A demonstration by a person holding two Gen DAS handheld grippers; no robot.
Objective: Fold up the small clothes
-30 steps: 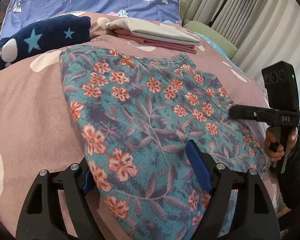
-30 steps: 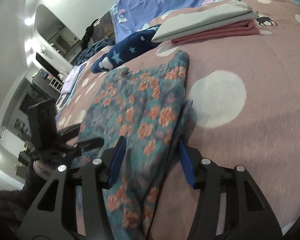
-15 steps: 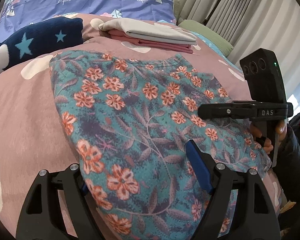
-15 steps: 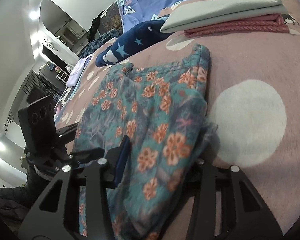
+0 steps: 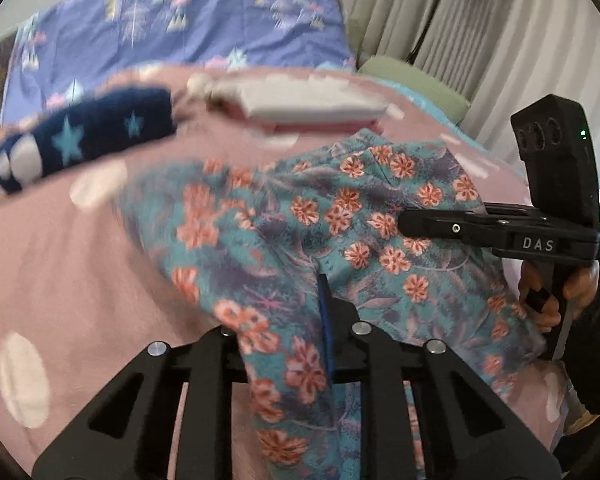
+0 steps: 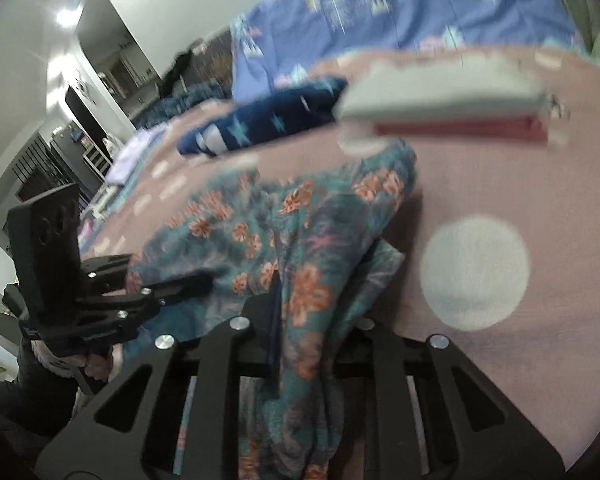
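A teal garment with orange flowers (image 5: 364, 216) lies on the pink dotted duvet (image 5: 60, 264), its near edge lifted and bunched. My left gripper (image 5: 288, 332) is at the near left edge, its jaws closing with the cloth pinched between them and draped over the left finger. In the right wrist view the same garment (image 6: 300, 216) rises in a fold into my right gripper (image 6: 308, 312), whose jaws are also closing with cloth caught between them. Each gripper shows in the other's view: the right gripper (image 5: 408, 222) held by a hand, the left gripper (image 6: 196, 280) at the left.
A folded stack of white and pink clothes (image 5: 300, 108) and a navy star-print garment (image 5: 80, 140) lie farther back on the bed. A purple pillow (image 5: 180, 28) stands behind them. Curtains (image 5: 480, 40) hang at the right, and a doorway and furniture (image 6: 80, 120) show at the left.
Both grippers have gone from open around the garment's near edge to closed on it. Both have risen, pulling the cloth up off the duvet into folds.
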